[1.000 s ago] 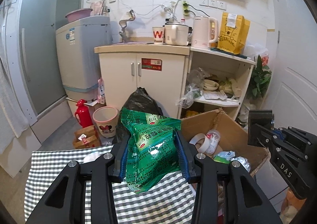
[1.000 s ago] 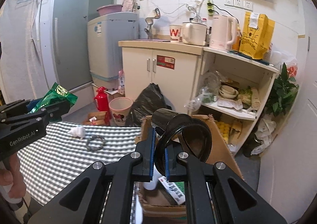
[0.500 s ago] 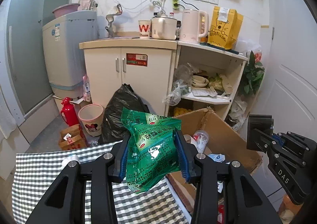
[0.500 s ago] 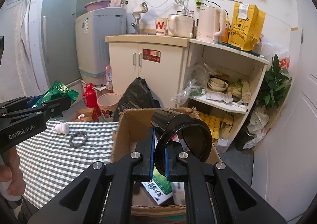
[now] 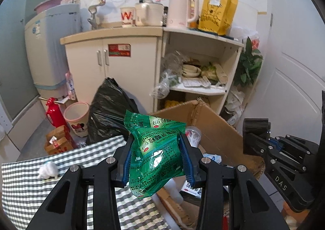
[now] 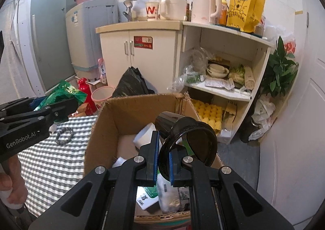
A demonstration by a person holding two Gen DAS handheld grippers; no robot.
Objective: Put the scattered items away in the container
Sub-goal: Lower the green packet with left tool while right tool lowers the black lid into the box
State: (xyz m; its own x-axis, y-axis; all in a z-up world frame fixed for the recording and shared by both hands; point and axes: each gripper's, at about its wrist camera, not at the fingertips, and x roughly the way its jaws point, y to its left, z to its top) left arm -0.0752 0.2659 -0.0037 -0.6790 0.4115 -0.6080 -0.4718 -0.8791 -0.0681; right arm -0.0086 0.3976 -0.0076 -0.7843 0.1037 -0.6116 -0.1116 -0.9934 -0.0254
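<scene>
**Both grips full at the box**

Left hand-held gripper (image 5: 156,155) clenched on a green packet (image 5: 156,154), held above the table (image 5: 24,193) edge beside the cardboard box (image 6: 126,114). Right hand-held gripper (image 6: 163,160) pinching a black cup (image 6: 189,138) by its rim over the open box. Further back on the checked table: a bead bracelet (image 6: 65,136) and white wad (image 5: 47,170).

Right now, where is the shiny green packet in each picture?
Left wrist view: the green packet sits bottom centre, pinched in the left tongs.
Right wrist view: the same packet peeks out at the left edge.
Shared landmark: the cardboard box.
</scene>
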